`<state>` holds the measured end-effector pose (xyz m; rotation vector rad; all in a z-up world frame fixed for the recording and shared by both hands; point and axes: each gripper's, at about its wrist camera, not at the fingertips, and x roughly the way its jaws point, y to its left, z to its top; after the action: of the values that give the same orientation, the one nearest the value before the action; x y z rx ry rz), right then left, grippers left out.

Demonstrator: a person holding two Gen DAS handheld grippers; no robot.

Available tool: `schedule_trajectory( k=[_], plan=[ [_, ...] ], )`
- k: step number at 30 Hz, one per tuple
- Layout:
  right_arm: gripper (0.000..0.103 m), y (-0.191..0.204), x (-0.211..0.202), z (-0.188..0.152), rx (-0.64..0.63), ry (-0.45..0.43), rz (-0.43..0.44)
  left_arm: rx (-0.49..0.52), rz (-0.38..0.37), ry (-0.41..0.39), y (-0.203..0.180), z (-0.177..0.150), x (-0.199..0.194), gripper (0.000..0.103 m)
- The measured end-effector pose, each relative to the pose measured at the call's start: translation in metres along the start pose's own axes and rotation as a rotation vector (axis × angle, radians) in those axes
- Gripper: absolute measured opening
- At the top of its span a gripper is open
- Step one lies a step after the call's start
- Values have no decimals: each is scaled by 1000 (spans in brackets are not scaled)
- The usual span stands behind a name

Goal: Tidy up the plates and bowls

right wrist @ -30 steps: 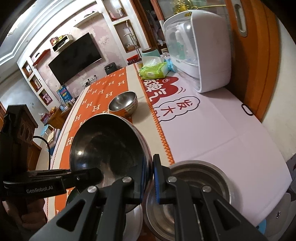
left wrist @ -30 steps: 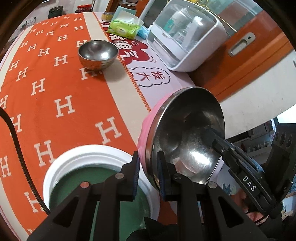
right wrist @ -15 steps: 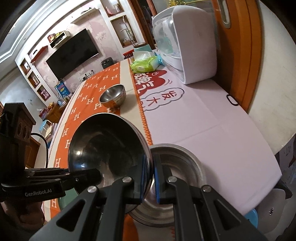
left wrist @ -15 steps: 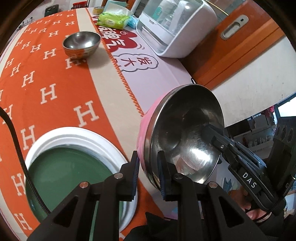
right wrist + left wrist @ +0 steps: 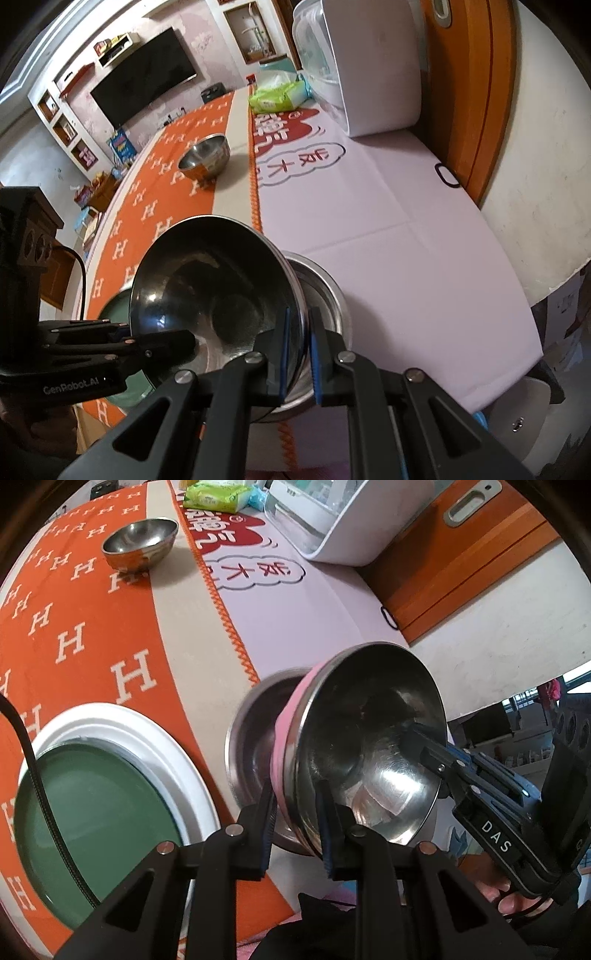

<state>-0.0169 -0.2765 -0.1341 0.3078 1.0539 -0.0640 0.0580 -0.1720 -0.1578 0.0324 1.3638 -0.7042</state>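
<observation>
- Tabletop (image 5: 280, 602): we read the tidying as partly done. One stacking move is in hand, and at least one loose piece sits far from the rest.
- Green plate (image 5: 92, 819) with its white rim lies flat at about 8 o'clock in the left wrist view, near the tabletop's near edge. Nothing rests on it, and we cannot say whether it is at its final spot.
- Pink-sided steel bowl (image 5: 369, 746) is the piece we carry, held between both claws above the near edge. It is tipped well over, so its mouth faces about 3 o'clock in the left view and its base points to 9 o'clock. A round bowl has no long axis; its centre line lies tilted, closer to level than upright.
- Steel bowl on the tabletop (image 5: 255, 734) stands upright, mouth up, just behind and under the carried one, which is not yet nested in it. We judge this the target.
- Small steel bowl (image 5: 142, 542) stands alone at 11 o'clock, well apart, still to be gathered.
- Left claw (image 5: 295, 827) pinches the carried bowl's wall at 6 o'clock, one pad on the pink outside, one inside.
- Right claw (image 5: 297, 354) pinches the opposite rim the same way.
</observation>
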Motion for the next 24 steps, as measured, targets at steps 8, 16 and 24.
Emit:
schedule_trajectory(
  k=[8,16,24],
  plan=[
    [11,-13,9,-2,-43,61,22,-57,34,29,-10,-9,17,21],
    [11,-17,16,2,-87,93,53,-80,78,39,-19,-14,21,29],
    [15,-21,20,3,-106,111,82,-114,113,29,-21,-16,18,35]
  ],
)
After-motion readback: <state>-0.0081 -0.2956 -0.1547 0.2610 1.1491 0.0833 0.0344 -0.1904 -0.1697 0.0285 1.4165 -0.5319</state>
